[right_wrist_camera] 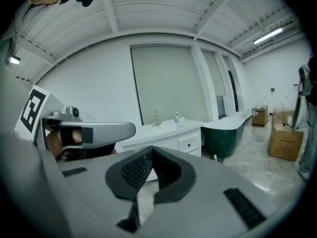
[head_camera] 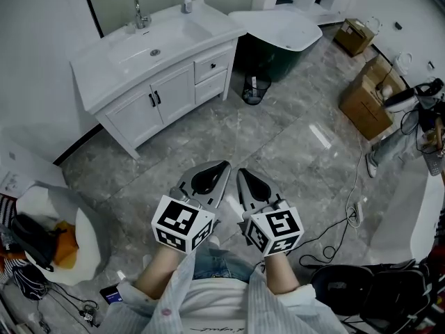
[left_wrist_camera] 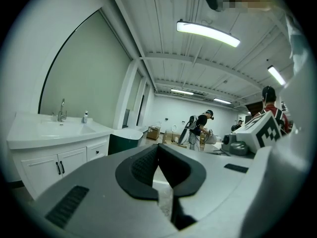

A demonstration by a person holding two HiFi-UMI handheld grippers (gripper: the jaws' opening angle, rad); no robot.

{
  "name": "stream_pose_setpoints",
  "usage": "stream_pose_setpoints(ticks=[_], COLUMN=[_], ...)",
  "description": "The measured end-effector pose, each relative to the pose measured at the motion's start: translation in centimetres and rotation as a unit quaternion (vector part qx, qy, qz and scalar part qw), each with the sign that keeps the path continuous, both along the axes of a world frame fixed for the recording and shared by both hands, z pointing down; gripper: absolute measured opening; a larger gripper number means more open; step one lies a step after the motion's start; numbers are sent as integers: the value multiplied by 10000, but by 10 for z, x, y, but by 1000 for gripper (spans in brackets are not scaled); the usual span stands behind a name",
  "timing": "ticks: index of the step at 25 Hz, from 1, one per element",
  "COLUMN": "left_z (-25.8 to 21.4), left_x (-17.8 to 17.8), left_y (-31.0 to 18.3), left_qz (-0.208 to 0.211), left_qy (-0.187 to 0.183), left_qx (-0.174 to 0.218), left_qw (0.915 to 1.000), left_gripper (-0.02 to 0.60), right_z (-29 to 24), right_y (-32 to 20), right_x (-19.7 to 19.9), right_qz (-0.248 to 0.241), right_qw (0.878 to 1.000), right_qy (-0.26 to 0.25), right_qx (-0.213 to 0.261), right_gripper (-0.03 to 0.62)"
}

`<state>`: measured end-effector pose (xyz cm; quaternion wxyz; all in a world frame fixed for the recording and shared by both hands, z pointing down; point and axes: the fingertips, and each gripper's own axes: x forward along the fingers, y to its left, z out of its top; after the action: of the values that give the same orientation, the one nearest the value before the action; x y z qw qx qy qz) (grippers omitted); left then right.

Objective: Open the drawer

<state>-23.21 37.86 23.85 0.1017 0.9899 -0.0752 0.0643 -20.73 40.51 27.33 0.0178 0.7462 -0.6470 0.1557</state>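
Both tools hover at six o'clock, our left gripper (head_camera: 221, 169) and right gripper (head_camera: 243, 177) pinched closed on nothing; white vanity (head_camera: 177, 92) stands well apart at eleven o'clock; its drawer (head_camera: 206, 68) sits fully in, knob (head_camera: 213, 65) untouched; we judge approach, grasp and pull all lie ahead.

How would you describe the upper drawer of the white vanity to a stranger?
Find the white vanity with the sink. At its end nearest the dark green bathtub, two drawers are stacked. The upper drawer carries a small black knob, unlike the doors with long handles.
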Motion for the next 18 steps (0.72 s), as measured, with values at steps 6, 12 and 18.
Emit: stream_pose_setpoints(ticks=[6,12,18], left_z=[1,4,1], left_x=[28,65,97], left_y=[-44,-98,-154], left_qz=[28,93,146], left_qy=[19,-61,-130], left_qx=[6,-4,18], left_qw=[10000,9999,9998], left_gripper=[17,17,17], right_z=[9,14,14], right_y=[-40,-93,-146], right_x=[25,58,91], right_qz=[30,39,135], right_qw=[9999,9998,9995], right_qy=[22,-66,-149], right_qx=[-133,-210,-253], right_gripper=[9,9,9])
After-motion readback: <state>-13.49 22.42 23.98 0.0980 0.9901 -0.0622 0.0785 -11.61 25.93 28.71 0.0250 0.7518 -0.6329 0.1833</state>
